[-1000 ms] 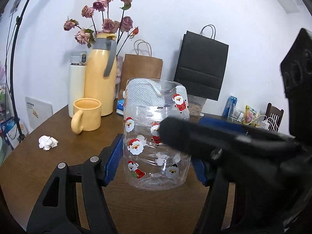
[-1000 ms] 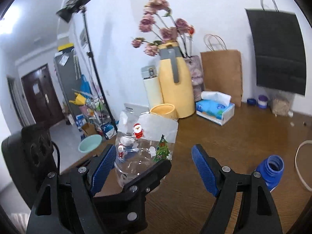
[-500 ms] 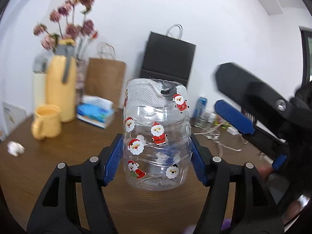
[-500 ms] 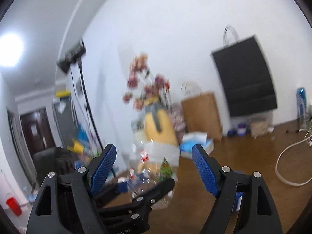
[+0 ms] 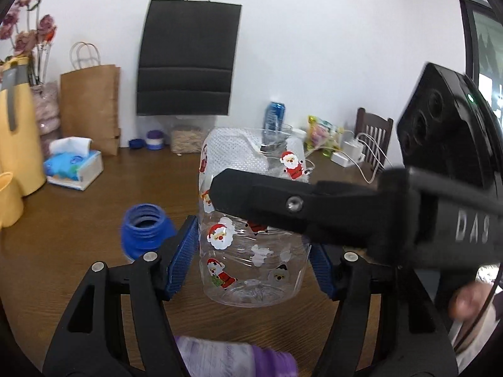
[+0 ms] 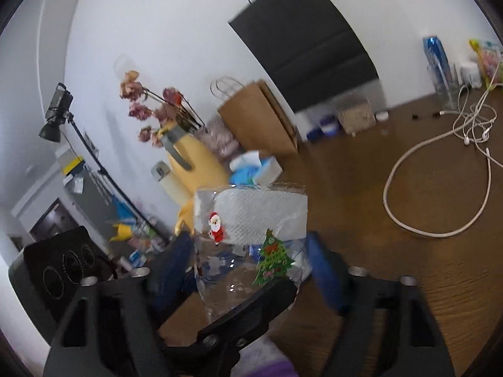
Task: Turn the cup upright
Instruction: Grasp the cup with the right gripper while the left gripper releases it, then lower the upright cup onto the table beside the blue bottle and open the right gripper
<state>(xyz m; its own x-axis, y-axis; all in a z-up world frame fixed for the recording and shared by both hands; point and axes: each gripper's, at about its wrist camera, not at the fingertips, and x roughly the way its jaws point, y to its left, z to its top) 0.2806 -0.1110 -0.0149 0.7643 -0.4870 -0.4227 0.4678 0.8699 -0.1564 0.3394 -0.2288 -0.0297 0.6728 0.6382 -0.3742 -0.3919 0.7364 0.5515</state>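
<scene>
The cup is a clear plastic cup with Santa stickers and a white textured band at its upper end. It hangs above the wooden table, its closed base towards the camera and low. My left gripper is shut on it, blue pads on both sides. In the right wrist view the cup sits between the blue pads of my right gripper, which close on its sides. A black finger of the right gripper crosses in front of the cup.
A blue jar stands on the table left of the cup. A tissue box, yellow thermos, brown bag and black bag line the back. White cables lie at the right.
The right gripper has swung in from the right and closed around the cup. The left gripper with the cup has turned rightwards; the yellow mug has slid to the left edge.
</scene>
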